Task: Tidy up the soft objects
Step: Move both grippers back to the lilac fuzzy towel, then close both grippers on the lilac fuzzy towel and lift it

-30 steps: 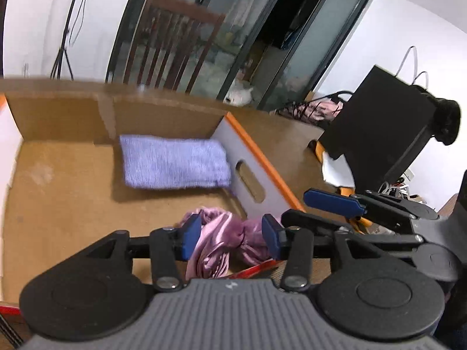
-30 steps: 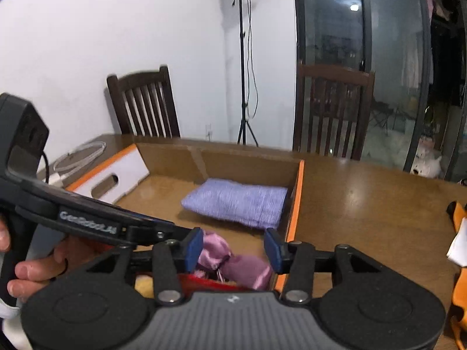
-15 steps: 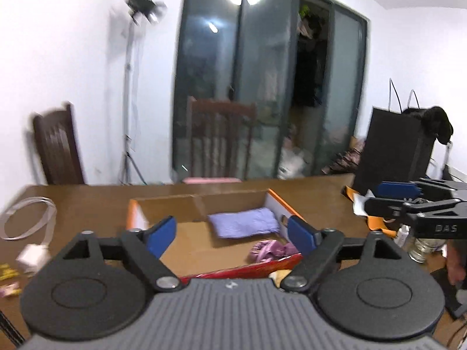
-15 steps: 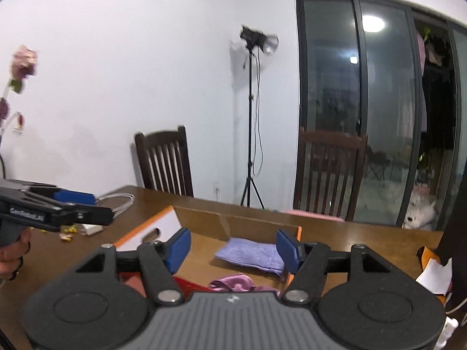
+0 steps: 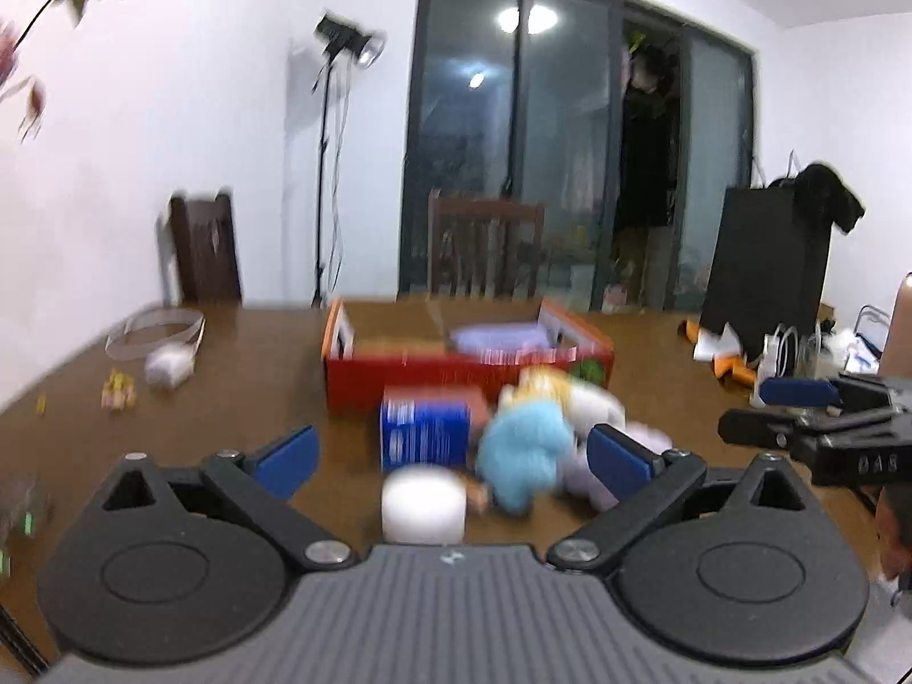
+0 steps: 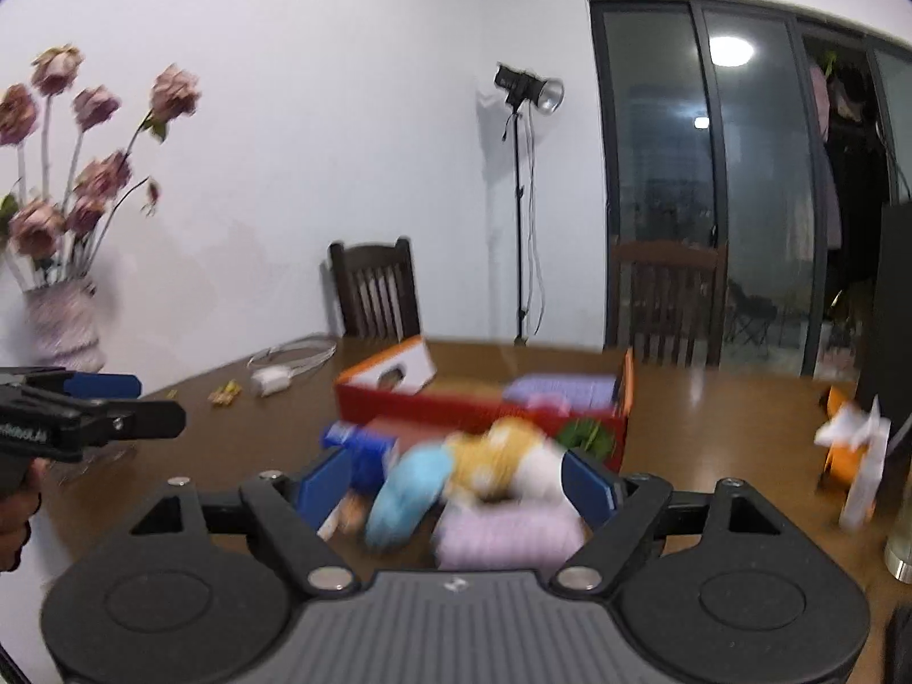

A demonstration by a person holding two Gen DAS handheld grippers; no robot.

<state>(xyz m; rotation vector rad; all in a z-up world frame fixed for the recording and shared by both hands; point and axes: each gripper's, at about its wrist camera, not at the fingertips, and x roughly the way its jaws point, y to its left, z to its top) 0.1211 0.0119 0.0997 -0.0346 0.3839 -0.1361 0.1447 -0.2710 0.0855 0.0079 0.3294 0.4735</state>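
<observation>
Both frames blurred. Left gripper (image 5: 450,456) spread wide, holding nothing, above the table (image 5: 256,393). Right gripper (image 6: 456,484) also spread, empty. Red box (image 5: 456,379) sits mid-table with a purple towel (image 5: 501,336) inside at its far right. Soft toys just near of the box: blue plush (image 5: 524,447), yellow plush (image 6: 501,450), lilac cloth (image 6: 507,533). Blue carton (image 5: 424,433) left of the plush

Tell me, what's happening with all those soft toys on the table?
A person is tidying soft things into the red box. A purple towel already lies inside. Both grippers, left gripper and right gripper, are open and hold nothing. They face the pile in front of the box: a blue plush, a yellow plush and a lilac cloth.
</observation>
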